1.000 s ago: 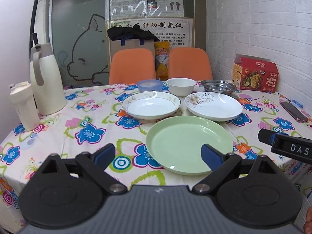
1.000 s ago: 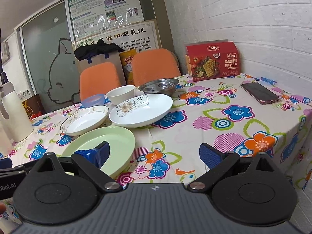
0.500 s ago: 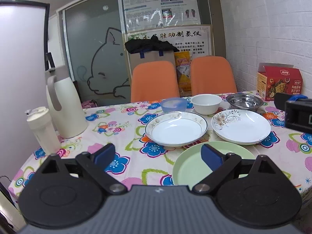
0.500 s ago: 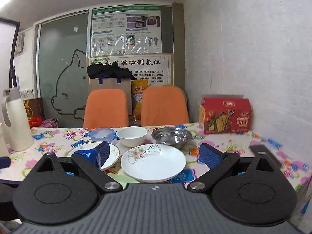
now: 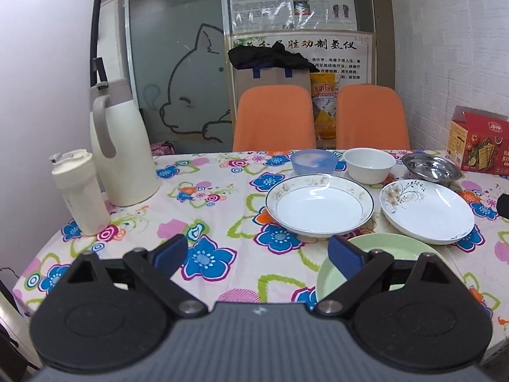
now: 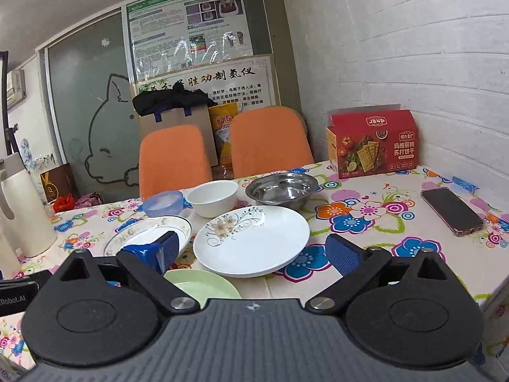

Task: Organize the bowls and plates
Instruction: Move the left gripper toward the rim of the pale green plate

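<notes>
Both grippers are hovering over the near edge of the table (image 5: 222,175), and both are empty. The left gripper (image 5: 257,254) is holding its fingers spread wide over the floral cloth, its right pad (image 5: 343,254) sitting in front of the green plate (image 5: 397,248). The right gripper (image 6: 254,253) is likewise gaping, nothing between its pads.

Nearest is the green plate (image 6: 203,283), lying flat, face up. Just beyond it two white plates are sitting side by side: the rimmed plate (image 5: 319,203) on the left, the floral plate (image 6: 251,242) on the right, its near edge seeming to overlap the green one. Behind them three bowls are lining up in a row across the table, all mouth up: a blue bowl (image 5: 313,161), a white bowl (image 5: 369,165) and a steel bowl (image 6: 281,189). Being round, none has a long axis of its own; the row itself is running left to right.

Nothing appears stacked yet, so I judge the work is only starting. The likely first pick is a plate rim. To do it well, the fingers should be coming in low and level, one finger under the rim and one over, biting the lip and not the glazed slope, which would be slipping. The overlapping floral plate probably needs lifting before the green one is moved.

Farther off, a jug (image 5: 122,146), a box (image 6: 375,141) and a phone (image 6: 451,211) are standing clear of the crockery.
</notes>
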`<move>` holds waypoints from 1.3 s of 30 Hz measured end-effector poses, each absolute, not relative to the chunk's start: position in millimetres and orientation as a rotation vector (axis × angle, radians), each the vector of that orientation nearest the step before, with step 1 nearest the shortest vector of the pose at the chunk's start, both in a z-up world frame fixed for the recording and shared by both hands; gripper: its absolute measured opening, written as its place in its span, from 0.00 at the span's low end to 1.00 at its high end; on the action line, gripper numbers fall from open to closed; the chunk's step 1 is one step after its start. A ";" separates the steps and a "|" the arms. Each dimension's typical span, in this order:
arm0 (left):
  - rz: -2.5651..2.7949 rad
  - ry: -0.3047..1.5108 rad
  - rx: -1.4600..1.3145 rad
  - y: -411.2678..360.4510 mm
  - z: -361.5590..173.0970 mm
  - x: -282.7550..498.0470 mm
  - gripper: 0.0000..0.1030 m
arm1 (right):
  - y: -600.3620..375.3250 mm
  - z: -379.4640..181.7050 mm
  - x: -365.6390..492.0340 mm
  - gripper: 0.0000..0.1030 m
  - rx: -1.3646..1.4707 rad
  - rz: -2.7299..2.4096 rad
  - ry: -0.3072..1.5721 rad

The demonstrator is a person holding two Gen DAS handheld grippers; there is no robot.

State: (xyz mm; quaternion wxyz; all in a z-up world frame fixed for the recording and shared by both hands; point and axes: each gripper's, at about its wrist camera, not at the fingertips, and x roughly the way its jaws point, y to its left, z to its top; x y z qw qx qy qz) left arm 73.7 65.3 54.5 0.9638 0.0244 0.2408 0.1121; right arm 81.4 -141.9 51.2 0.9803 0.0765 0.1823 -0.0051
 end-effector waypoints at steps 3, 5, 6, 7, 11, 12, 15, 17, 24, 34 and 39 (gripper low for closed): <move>0.218 0.525 0.073 56.2 44.3 88.8 0.91 | -149.1 38.3 89.7 0.84 0.103 -0.049 0.388; 0.169 0.579 0.030 59.4 36.4 99.9 0.91 | -153.0 28.0 95.1 0.84 0.071 -0.073 0.401; 0.158 0.602 0.010 61.5 33.3 104.2 0.91 | -156.4 23.7 98.0 0.84 0.076 -0.074 0.407; 0.155 0.624 -0.007 63.3 29.3 108.3 0.91 | -160.5 19.3 102.0 0.84 0.098 -0.072 0.416; 0.209 0.642 -0.005 70.7 23.0 115.2 0.91 | -180.8 6.3 114.6 0.84 0.200 -0.049 0.463; 0.219 0.642 -0.009 73.1 22.7 115.8 0.91 | -183.6 4.2 115.3 0.84 0.207 -0.054 0.465; 0.240 0.648 -0.034 81.7 23.2 117.6 0.91 | -190.1 1.2 113.0 0.84 0.218 -0.078 0.466; 0.245 0.646 -0.047 85.5 25.0 117.0 0.91 | -195.9 4.5 109.7 0.84 0.236 -0.081 0.459; 0.226 0.651 -0.073 86.1 26.9 115.6 0.91 | -207.8 27.1 99.8 0.84 0.199 -0.136 0.402; 0.202 0.643 -0.072 80.8 26.2 109.0 0.91 | -221.8 20.3 95.6 0.84 0.260 -0.153 0.426; 0.168 0.614 -0.055 73.9 30.1 108.4 0.91 | -210.7 30.5 88.8 0.84 0.229 -0.138 0.403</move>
